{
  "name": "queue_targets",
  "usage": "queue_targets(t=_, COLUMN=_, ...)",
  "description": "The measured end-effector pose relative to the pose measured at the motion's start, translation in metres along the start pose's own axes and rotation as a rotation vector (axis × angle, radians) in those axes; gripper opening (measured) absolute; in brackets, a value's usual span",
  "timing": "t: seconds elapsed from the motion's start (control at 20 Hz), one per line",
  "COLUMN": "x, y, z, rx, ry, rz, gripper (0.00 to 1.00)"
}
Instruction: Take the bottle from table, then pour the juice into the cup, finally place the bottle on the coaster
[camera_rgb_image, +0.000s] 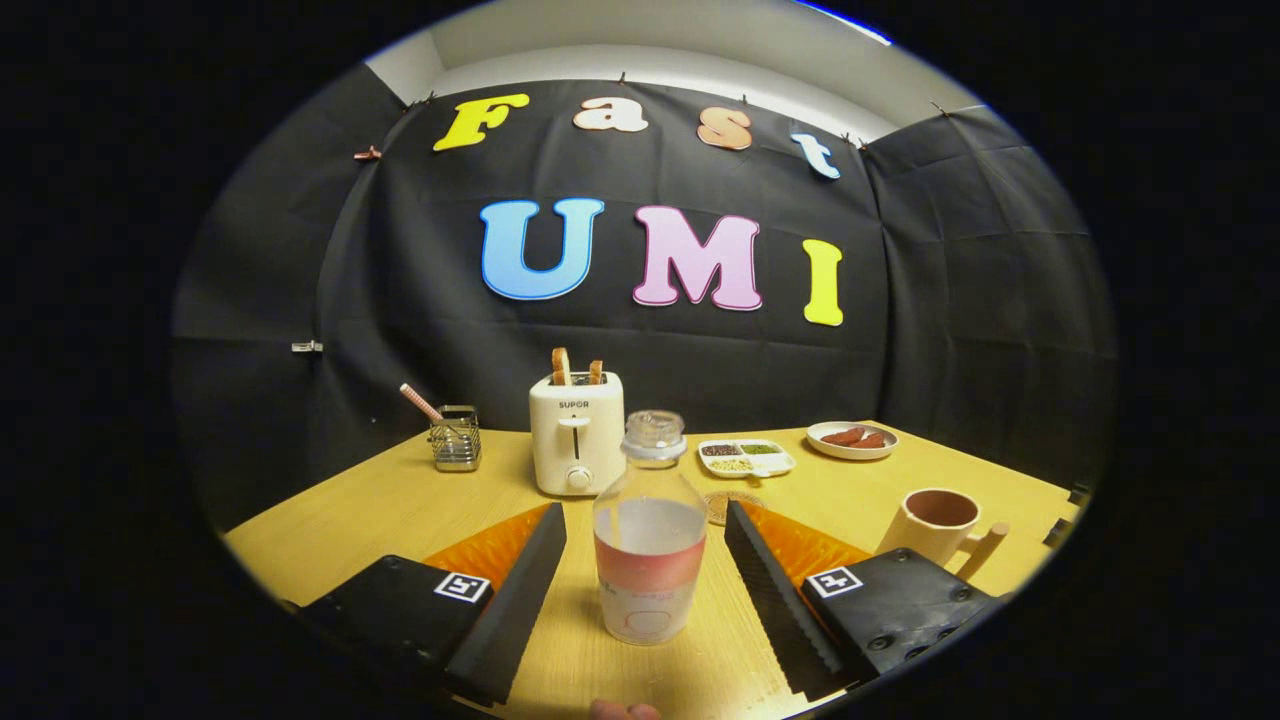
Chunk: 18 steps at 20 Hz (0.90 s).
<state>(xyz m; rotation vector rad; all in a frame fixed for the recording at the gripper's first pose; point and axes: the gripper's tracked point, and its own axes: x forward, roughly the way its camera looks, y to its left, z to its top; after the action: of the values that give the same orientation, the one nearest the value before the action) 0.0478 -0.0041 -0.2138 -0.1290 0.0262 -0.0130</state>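
A clear bottle (650, 540) with a clear cap, a pink band and pale liquid stands upright on the wooden table (380, 510). My gripper (648, 512) is open, and the bottle stands between its two fingers with a gap on each side. A round woven coaster (722, 503) lies just behind the bottle, partly hidden by it and by the right finger. A beige cup (935, 524) with a wooden handle stands to the right, beyond the right finger.
A cream toaster (577, 432) with toast stands behind the bottle. A wire holder (455, 438) sits to its left. A divided dish (746, 457) and a plate of sausages (852, 439) lie at the back right. A fingertip (622, 710) shows beneath the bottle.
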Motion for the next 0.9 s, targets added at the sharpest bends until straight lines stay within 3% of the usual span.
queue_targets(t=0.5, x=0.025, y=-0.005, z=-0.02, rx=-0.015, ry=0.017, rz=-0.011, gripper=0.97)
queue_targets(t=0.6, x=0.027, y=-0.011, z=-0.02, rx=0.001, ry=0.019, rz=-0.028, gripper=0.78)
queue_targets(t=0.9, x=0.017, y=-0.018, z=-0.012, rx=0.052, ry=0.069, rz=-0.043, gripper=0.76)
